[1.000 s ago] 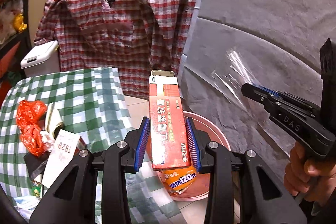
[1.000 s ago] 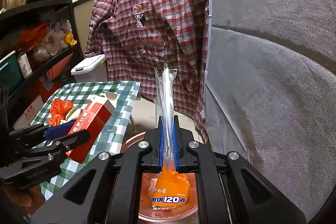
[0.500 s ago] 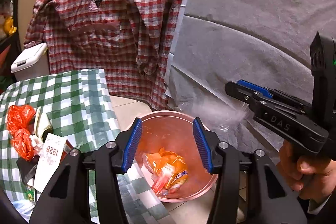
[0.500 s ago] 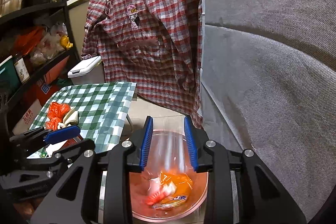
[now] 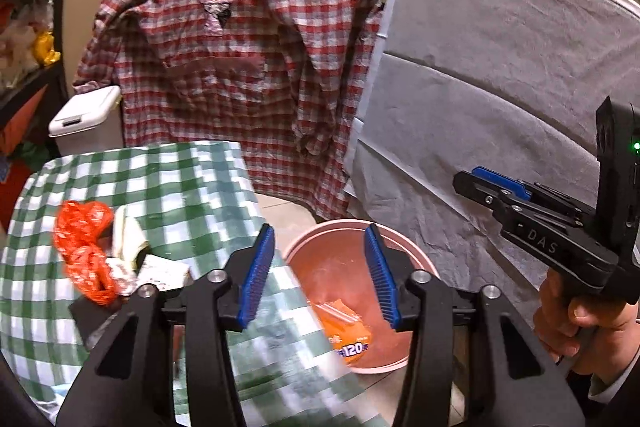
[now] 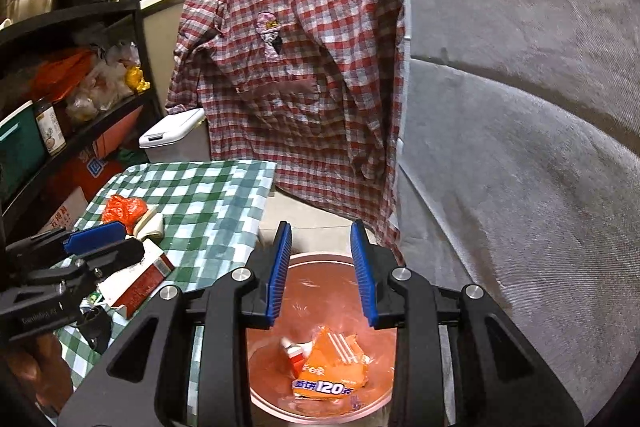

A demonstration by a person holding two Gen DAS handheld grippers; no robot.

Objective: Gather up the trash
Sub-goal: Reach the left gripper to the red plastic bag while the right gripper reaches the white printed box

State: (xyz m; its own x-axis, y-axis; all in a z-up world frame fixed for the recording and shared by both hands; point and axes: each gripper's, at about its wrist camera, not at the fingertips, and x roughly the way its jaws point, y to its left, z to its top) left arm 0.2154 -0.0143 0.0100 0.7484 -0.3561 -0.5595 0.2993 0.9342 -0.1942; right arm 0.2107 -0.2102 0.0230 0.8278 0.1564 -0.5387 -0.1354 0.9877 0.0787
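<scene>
A pink bin [image 5: 320, 239] [image 6: 320, 263] stands on the floor beside a small table. An orange snack wrapper [image 5: 348, 331] [image 6: 332, 367] and a red-and-white carton [image 6: 296, 353] lie inside it. My left gripper [image 5: 320, 279] is open and empty, over the table edge and the bin's left rim. My right gripper [image 6: 322, 275] is open and empty above the bin; it also shows in the left wrist view [image 5: 492, 183]. On the table lie an orange plastic bag [image 5: 82, 247] [image 6: 122, 207], a red-and-white box [image 6: 136, 283] and paper scraps [image 5: 160, 271].
The table has a green checked cloth [image 5: 172, 187] [image 6: 208, 195]. A red plaid shirt [image 5: 240, 67] hangs behind the table. A grey covered surface [image 6: 520, 147] fills the right. A white lidded bin [image 6: 176, 135] and dark shelves [image 6: 60, 87] stand at the left.
Both grippers opened: the left one dropped the red carton and the right one dropped the orange wrapper into the pink bin. The left gripper has since shifted left toward the table.
</scene>
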